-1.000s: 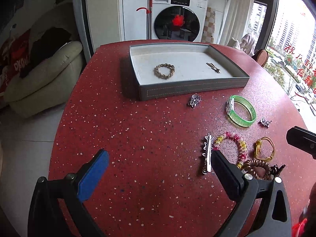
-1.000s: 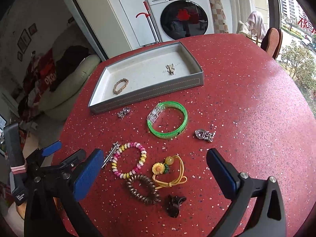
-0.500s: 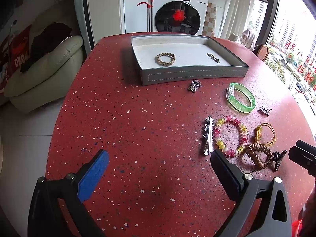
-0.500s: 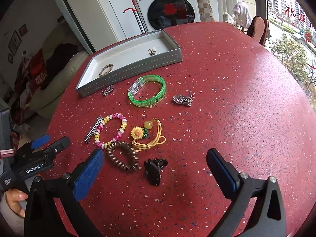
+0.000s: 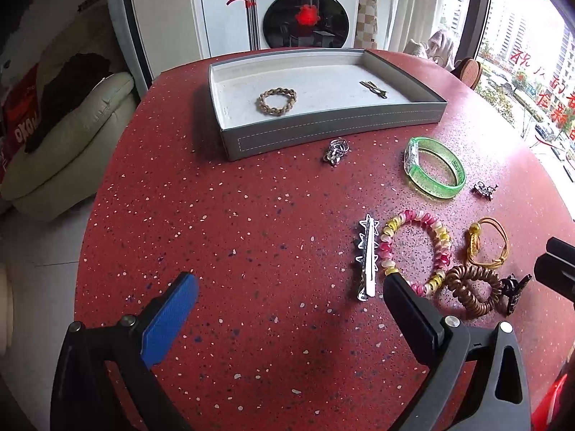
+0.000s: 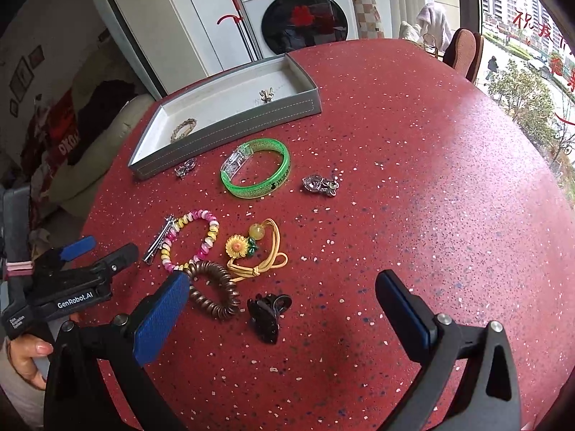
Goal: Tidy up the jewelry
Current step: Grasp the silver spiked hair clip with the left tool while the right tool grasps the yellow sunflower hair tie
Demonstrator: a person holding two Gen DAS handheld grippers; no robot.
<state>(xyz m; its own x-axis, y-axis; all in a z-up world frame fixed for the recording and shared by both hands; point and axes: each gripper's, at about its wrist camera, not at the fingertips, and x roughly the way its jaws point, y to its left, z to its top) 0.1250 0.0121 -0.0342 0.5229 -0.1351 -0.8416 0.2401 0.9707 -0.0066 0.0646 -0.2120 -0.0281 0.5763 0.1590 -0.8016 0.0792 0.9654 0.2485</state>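
Note:
A grey tray (image 5: 323,133) (image 6: 230,133) on the red table holds a braided bracelet (image 5: 276,100) (image 6: 183,129) and a gold pin (image 5: 373,88) (image 6: 266,95). In front of it lie a silver brooch (image 5: 336,151), a green bangle (image 5: 431,188) (image 6: 251,190), a silver charm (image 6: 318,184), a silver hair clip (image 5: 367,256), a pink-yellow bead bracelet (image 6: 212,230), a sunflower cord tie (image 6: 237,246), a brown spiral tie (image 6: 215,301) and a black claw clip (image 6: 266,314). My left gripper (image 5: 289,287) is open just left of the hair clip. My right gripper (image 6: 282,280) is open over the claw clip.
A hand (image 6: 21,355) holds the left gripper (image 6: 100,251) at the table's left edge. The red speckled table (image 6: 431,197) is round, with bare surface on its right half. A washing machine (image 5: 305,10) and a cream sofa (image 5: 64,143) stand beyond it.
The right gripper has drawn back, so the jewelry sits higher and further left in its view. The left gripper shifted slightly. Both stayed open; no jewelry moved.

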